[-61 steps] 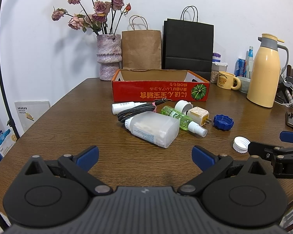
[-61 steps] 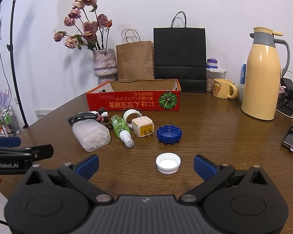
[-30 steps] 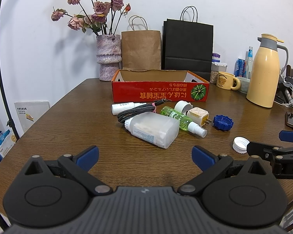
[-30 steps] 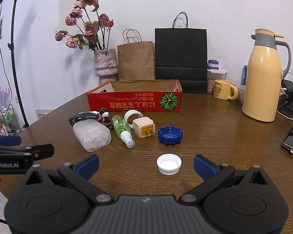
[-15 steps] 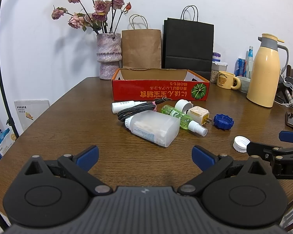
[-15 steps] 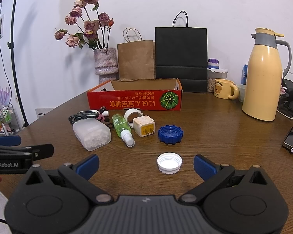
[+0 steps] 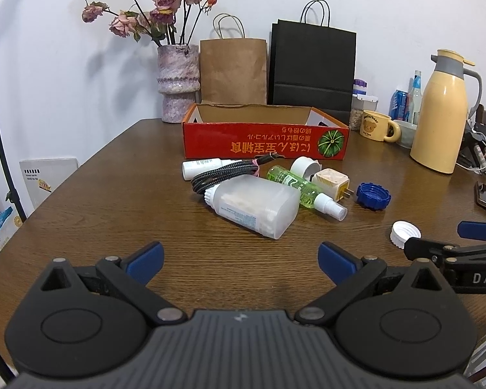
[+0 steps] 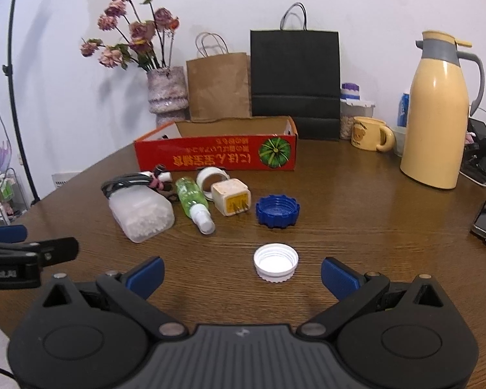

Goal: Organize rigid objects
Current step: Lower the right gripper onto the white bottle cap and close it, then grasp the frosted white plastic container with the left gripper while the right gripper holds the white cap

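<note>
Low on the wooden table, nothing is yet grasped: the white cap at lower centre is framed by the spread-open right gripper for pickup into the red box, while the left gripper is likewise held released.

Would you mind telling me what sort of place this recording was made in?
Most likely a home dining or living room, not a lab: a round wooden table holds a vase of dried roses, a yellow thermos jug and a bear mug, with paper shopping bags against the wall.
</note>
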